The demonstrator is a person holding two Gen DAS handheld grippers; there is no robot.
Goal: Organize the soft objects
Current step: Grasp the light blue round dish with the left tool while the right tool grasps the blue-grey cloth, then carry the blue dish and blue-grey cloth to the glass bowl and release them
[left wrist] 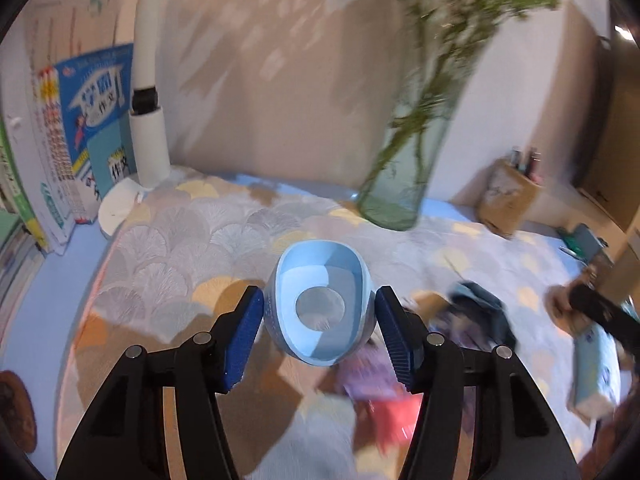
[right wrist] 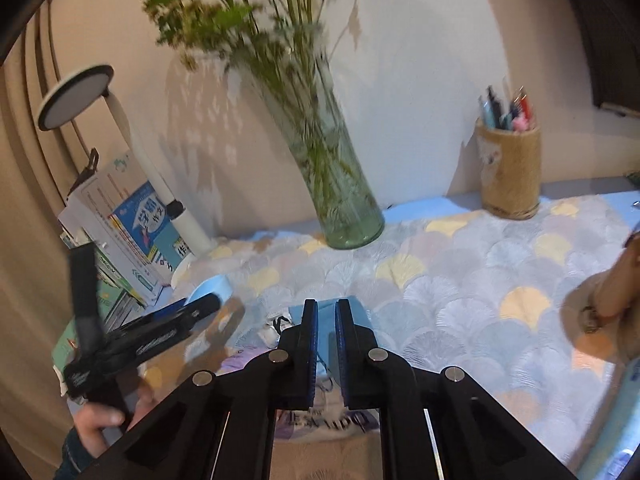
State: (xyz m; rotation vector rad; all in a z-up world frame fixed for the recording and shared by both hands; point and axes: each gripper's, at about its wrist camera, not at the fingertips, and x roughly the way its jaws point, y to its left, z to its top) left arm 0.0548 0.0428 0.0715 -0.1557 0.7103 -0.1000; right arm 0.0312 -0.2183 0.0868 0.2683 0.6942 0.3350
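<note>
My left gripper (left wrist: 320,298) has its blue pads against both sides of a light blue soft cup (left wrist: 320,280), which looks squeezed into an oval; it is shut on the cup. In the right wrist view the same left gripper (right wrist: 200,306) shows at the left with the cup (right wrist: 214,286) at its tip. My right gripper (right wrist: 327,306) is shut on a light blue face mask (right wrist: 360,314), whose ear loops hang below. A blurred pile of dark teal cloth (left wrist: 480,312), purple cloth (left wrist: 368,372) and red cloth (left wrist: 396,420) lies right of the cup.
A scallop-patterned mat (right wrist: 460,280) covers the desk. At the back stand a glass vase with green stems (right wrist: 340,208) and a burlap pen holder (right wrist: 510,172). Books (left wrist: 92,120) and a white lamp (left wrist: 146,132) line the left. A light blue tissue pack (left wrist: 596,368) lies far right.
</note>
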